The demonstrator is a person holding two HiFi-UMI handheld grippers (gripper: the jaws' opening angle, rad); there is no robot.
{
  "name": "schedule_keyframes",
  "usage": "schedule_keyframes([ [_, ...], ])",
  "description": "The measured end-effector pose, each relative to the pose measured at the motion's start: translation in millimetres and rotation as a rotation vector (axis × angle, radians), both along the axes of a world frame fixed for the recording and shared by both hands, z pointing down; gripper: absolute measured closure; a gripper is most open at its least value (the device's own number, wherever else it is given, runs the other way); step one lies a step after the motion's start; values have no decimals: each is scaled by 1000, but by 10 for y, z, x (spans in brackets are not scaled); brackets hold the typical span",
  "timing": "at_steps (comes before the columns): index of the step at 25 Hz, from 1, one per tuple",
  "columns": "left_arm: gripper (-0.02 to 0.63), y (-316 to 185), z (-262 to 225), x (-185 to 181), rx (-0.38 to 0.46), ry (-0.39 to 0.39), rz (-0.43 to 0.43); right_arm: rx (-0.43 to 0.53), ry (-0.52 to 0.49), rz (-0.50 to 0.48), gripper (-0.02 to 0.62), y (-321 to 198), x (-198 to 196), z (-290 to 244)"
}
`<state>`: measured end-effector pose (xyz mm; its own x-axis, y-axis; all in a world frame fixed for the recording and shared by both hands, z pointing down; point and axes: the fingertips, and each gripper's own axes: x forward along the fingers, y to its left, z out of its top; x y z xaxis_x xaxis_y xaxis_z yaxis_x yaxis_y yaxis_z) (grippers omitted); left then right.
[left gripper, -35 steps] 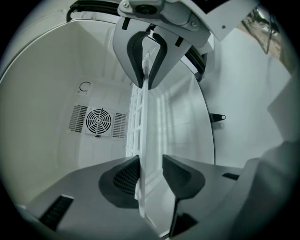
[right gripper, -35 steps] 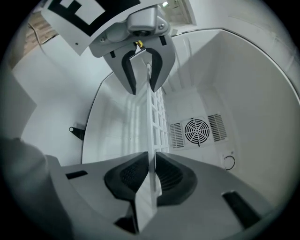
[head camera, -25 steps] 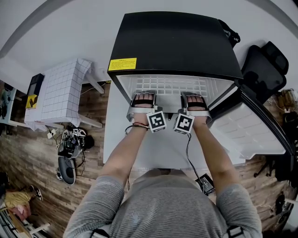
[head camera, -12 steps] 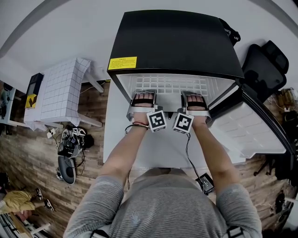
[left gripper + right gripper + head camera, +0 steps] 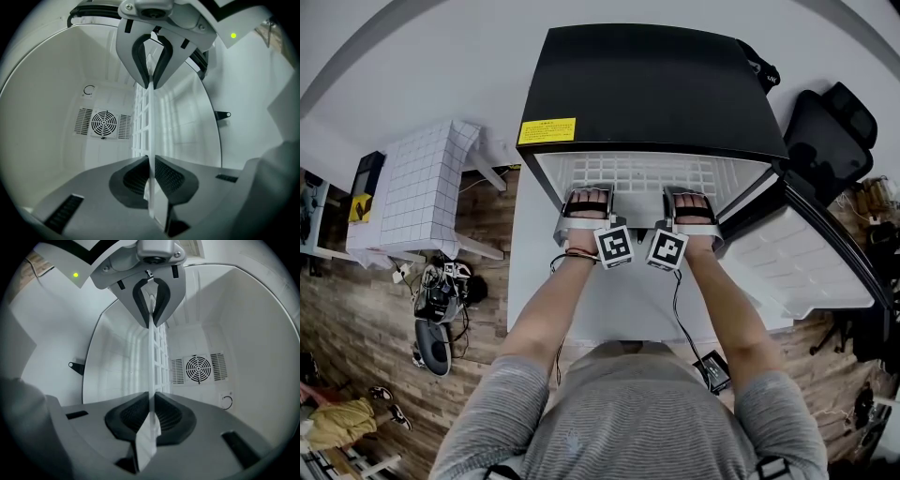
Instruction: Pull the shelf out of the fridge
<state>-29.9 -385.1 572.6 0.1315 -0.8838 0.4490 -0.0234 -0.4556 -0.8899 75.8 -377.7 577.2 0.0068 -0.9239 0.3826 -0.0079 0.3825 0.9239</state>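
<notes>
Left claw (image 5: 151,166) and right claw (image 5: 152,404) clamped on shelf (image 5: 637,173) front edge; pull both evenly, level, straight out of fridge (image 5: 656,84).

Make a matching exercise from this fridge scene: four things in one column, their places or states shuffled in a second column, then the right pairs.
1. shelf
2. fan
3. yellow label
4. fridge door

A. swung open, at the head view's right
B. clamped at its front edge by the left gripper and right gripper
C. on the back wall, behind the shelf
D. on the black fridge top, front left corner

Pairs: 1-B, 2-C, 3-D, 4-A
</notes>
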Motion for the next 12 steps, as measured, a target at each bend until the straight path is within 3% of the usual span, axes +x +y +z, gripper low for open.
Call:
schedule_keyframes([
  [4,569,-8,26,-71,3,-67,-10,-3,-1,10,552,2,1,9],
  [8,569,4,14,-27,-6,-21,-7,-6,-5,26,552,2,3,7],
  [12,569,-9,16,-56,-6,-52,-8,-22,-5,35,552,-4,11,12],
])
